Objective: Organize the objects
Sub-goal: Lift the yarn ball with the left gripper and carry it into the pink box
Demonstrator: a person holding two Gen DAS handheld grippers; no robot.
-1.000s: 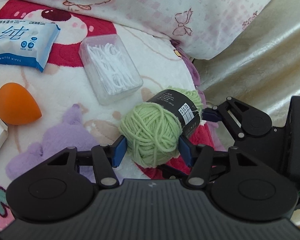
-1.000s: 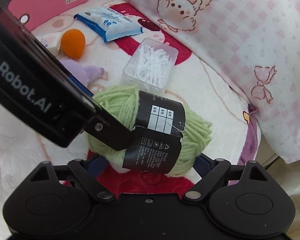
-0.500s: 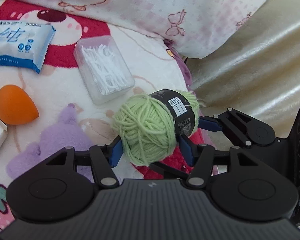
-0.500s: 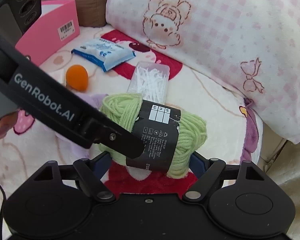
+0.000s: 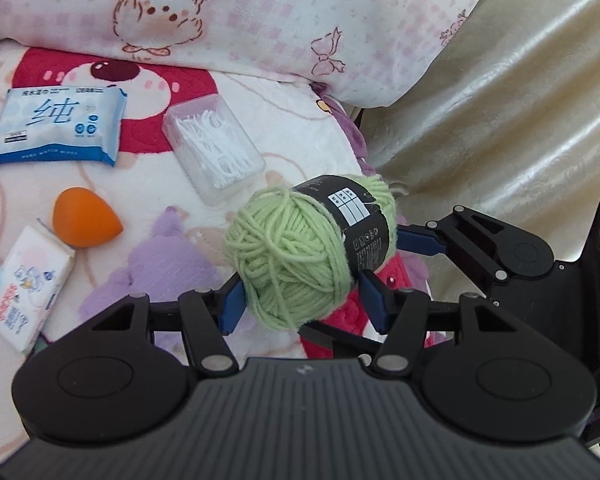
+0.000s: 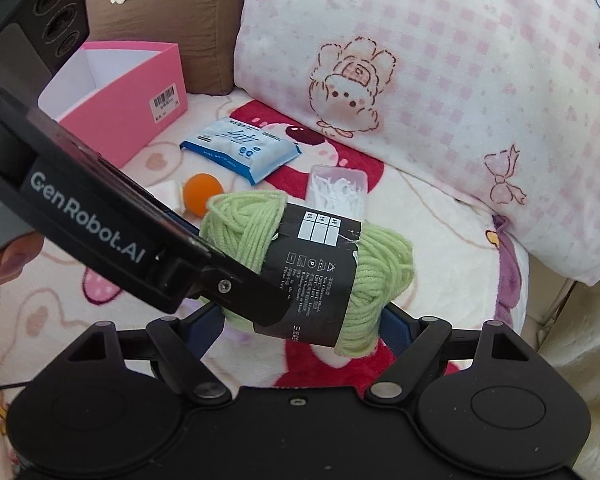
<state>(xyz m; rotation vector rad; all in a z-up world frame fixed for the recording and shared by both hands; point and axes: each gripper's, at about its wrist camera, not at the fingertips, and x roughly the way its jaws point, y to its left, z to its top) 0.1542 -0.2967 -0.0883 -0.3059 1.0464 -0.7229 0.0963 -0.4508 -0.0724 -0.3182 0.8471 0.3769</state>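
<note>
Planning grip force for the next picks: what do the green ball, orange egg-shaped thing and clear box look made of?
Green ball: soft matte yarn, wound strands, black paper band. Orange egg-shaped thing: probably matte foam sponge, no shine. Clear box: likely rigid transparent plastic, white picks visible inside.

Blanket (image 5: 308,128) bears wipes (image 5: 56,126), sponge (image 5: 85,217), perhaps floss-picks (image 5: 214,148).

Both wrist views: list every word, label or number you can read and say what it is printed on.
"GenRobot.AI": white lettering on the side of the left gripper.
"纯": large blue character on the wipes pack; its smaller print is too small to read.
Yarn ball black band: laundry symbols and a white grid, text too small.
Pink box sticker: barcode, digits unreadable.
Tissue pack: red characters, too distorted.
</note>
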